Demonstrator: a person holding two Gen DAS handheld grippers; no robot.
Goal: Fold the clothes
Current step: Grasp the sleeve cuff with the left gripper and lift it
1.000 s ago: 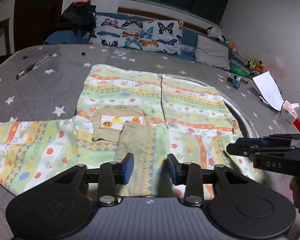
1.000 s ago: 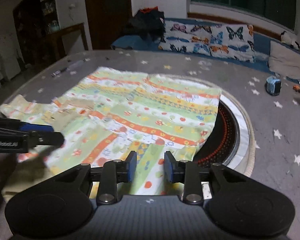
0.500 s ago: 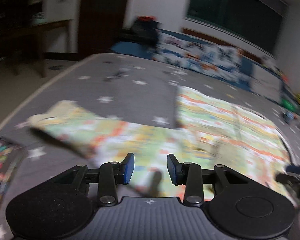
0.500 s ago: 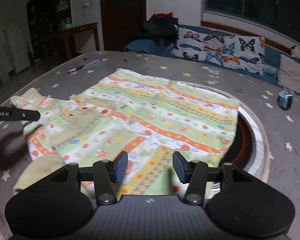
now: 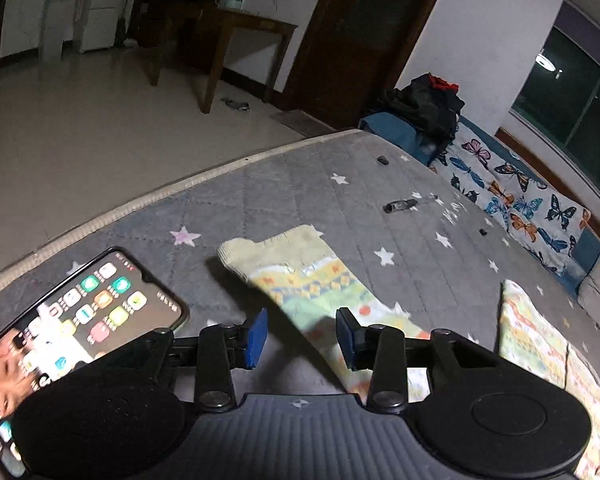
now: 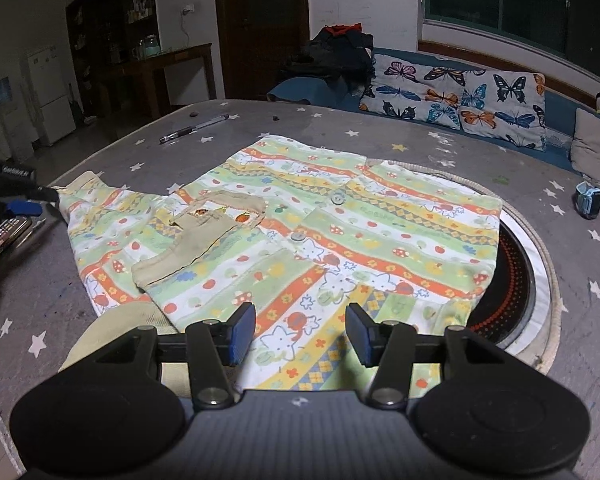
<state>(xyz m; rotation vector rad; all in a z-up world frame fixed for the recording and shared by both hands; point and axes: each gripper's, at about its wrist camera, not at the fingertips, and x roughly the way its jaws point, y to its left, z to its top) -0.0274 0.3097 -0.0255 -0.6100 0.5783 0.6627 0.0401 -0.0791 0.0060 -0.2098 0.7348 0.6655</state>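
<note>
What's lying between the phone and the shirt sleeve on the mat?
Nothing: in the left wrist view, only bare grey mat separates the phone from the sleeve. The open left gripper hovers above that gap's near end.

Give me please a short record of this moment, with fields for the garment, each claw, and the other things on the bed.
garment: striped cartoon-print button shirt, spread flat, one sleeve stretched out sideways
left claw: open, over the sleeve, holding nothing
right claw: open, over the shirt hem
surface: grey star-print quilted cover
nearby: lit black smartphone, dark pen
</note>
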